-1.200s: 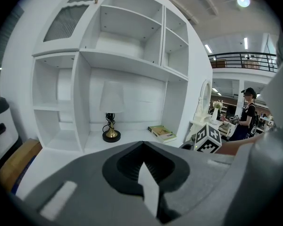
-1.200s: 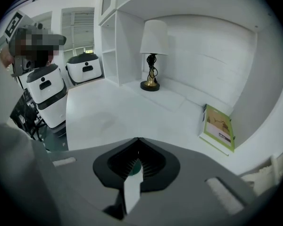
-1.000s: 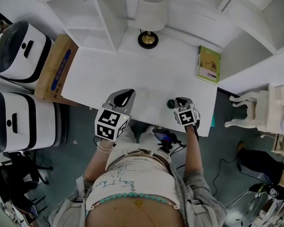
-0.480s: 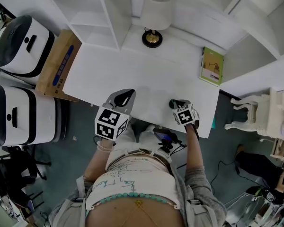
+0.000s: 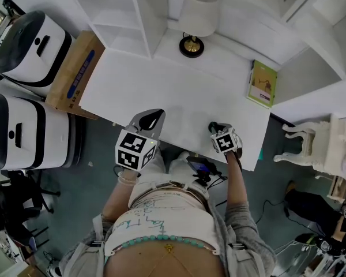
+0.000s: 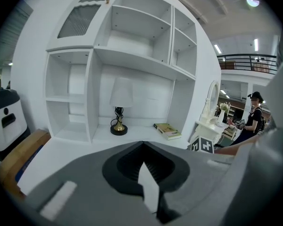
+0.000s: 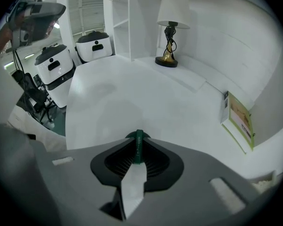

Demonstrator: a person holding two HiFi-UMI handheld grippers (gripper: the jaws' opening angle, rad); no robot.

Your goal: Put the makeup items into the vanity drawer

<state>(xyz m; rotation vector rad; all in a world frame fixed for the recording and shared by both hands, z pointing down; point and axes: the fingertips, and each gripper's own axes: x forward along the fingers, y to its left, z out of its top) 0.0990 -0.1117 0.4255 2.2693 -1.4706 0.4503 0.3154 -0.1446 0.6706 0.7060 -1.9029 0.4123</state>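
Two claws show at the near edge of a white worktop (image 5: 161,91), one in each of the person's hands. The left claw (image 5: 151,118) hovers over the front edge towards the left, and in the left gripper view its jaws are clenched tip to tip with nothing between them. The right claw (image 7: 137,139) is clamped on a dark green makeup item (image 7: 138,149), seen edge-on as a thin strip with pale lettering that sticks out a little past the jaw tips. In the head view this item is a small dark shape at the tip of the right claw, over the front right part of the worktop and close to its edge. At the back of the worktop stands a table lamp with a white shade and a brass-coloured base (image 5: 193,25), beside a white open shelf unit (image 5: 124,7). A green-covered booklet (image 5: 262,84) lies flat near the right end. Left of the worktop, a brown cardboard box (image 5: 72,71) leans by two white-and-black rounded machines (image 5: 32,45).
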